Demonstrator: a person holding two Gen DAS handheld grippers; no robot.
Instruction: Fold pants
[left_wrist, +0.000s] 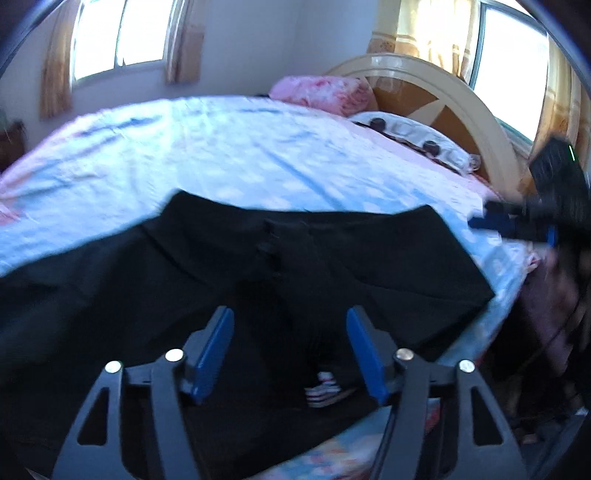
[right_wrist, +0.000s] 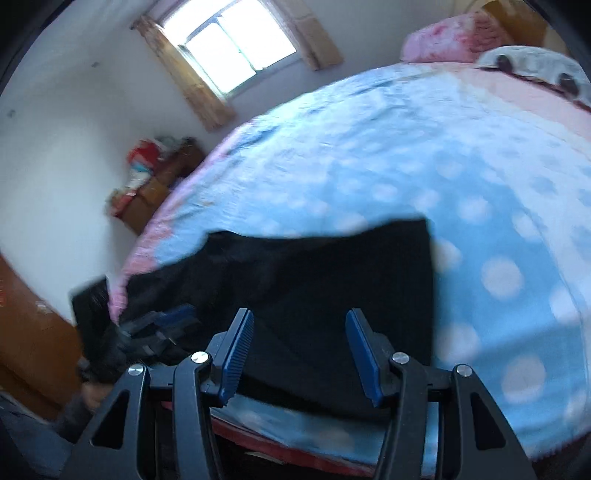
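Note:
Black pants (left_wrist: 221, 280) lie spread on the near side of the bed, waistband toward the far side; they also show in the right wrist view (right_wrist: 332, 280). My left gripper (left_wrist: 290, 325) is open and empty, hovering just above the middle of the pants. My right gripper (right_wrist: 299, 325) is open and empty, above the pants near their right edge. The right gripper also shows at the right edge of the left wrist view (left_wrist: 476, 223). The left gripper also shows, blurred, in the right wrist view (right_wrist: 173, 317).
The bed has a blue sheet with white dots (right_wrist: 480, 206). A pink pillow (left_wrist: 325, 92) and a white pillow (left_wrist: 417, 136) lie by the curved headboard (left_wrist: 476, 110). Boxes and red bags (right_wrist: 147, 177) stand by the wall. A small striped item (left_wrist: 325, 387) lies at the pants' near edge.

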